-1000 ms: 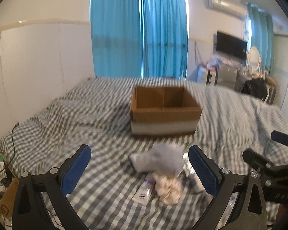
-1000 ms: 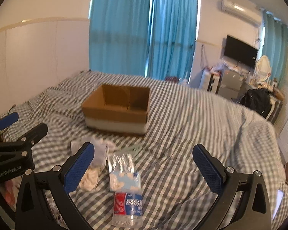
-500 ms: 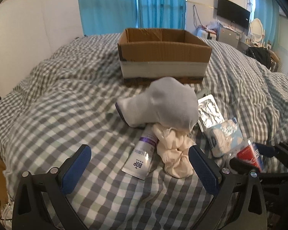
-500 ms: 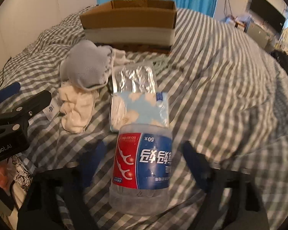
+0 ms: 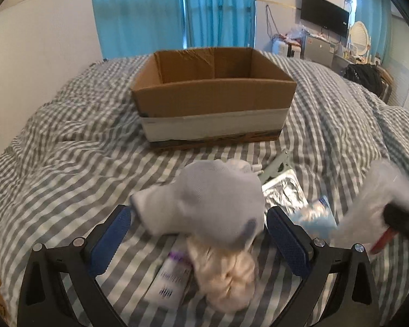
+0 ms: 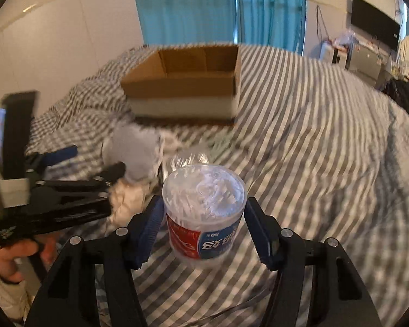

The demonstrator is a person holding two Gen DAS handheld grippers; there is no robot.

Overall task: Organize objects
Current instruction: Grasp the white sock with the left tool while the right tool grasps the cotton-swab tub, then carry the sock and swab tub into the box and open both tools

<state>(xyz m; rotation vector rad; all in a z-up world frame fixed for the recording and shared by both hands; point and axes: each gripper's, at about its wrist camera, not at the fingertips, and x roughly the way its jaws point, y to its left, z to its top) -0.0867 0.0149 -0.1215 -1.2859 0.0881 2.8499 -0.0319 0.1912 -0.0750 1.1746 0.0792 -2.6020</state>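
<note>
My right gripper (image 6: 203,224) is shut on a clear round tub of cotton swabs (image 6: 203,207) with a red and blue label, held above the bed; the tub shows blurred in the left wrist view (image 5: 379,201). My left gripper (image 5: 197,233) is open around a grey-white sock (image 5: 204,207) that lies on a cream cloth bundle (image 5: 226,280) and a white tube (image 5: 169,283). An open cardboard box (image 5: 212,100) stands farther back on the checked bed; it also shows in the right wrist view (image 6: 185,84).
A foil packet (image 5: 285,190) and a light blue tissue pack (image 5: 315,215) lie right of the sock. The checked bedcover (image 6: 313,150) stretches to the right. A white wall and blue curtains (image 5: 177,11) stand behind; a TV and cluttered desk stand at the far right.
My right gripper closed on the cotton swab tub and lifted it off the bed. My left gripper moved forward, its fingers now on either side of the sock.
</note>
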